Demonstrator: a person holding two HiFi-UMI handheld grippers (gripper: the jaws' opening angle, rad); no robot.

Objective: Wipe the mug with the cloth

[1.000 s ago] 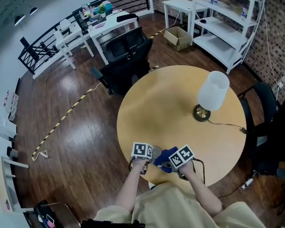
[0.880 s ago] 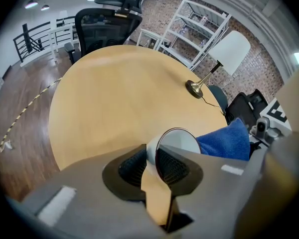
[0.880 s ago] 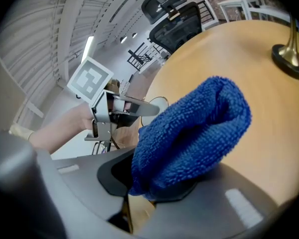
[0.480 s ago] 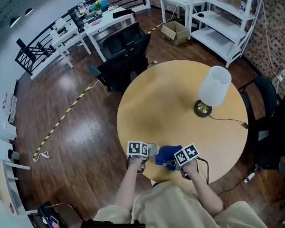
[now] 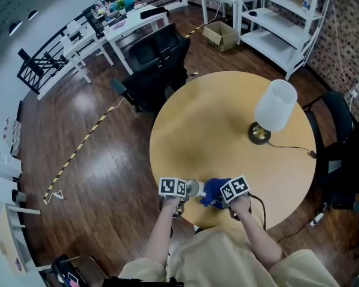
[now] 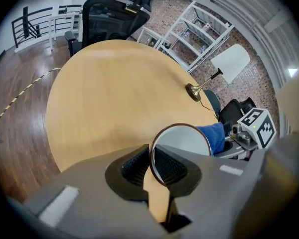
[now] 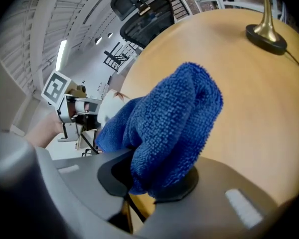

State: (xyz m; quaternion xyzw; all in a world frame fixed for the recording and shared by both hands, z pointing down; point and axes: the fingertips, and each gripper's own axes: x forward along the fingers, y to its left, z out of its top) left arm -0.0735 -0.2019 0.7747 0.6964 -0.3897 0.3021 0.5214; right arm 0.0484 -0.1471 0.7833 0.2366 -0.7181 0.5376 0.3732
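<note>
At table (image 5: pixel 215 124) edge nearest person, well away from lamp (image 5: pixel 274 109): L gripper (image 6: pixel 150 164) is pinching mug (image 5: pixel 193 188) by rim wall, mouth facing up, axis approx vertical. R gripper (image 7: pixel 149 185) is clamping blue cloth (image 7: pixel 164 128) just beside mug, lamp side.

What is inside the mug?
The mug looks pale and bare inside, except one pad of the left claw pinching its rim. That claw covers the lowest part. The blue cloth in the right claw is outside, beside it.

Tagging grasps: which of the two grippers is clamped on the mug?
The left gripper: its jaws pinch the white mug by its rim. The right gripper is shut on the blue cloth instead.
</note>
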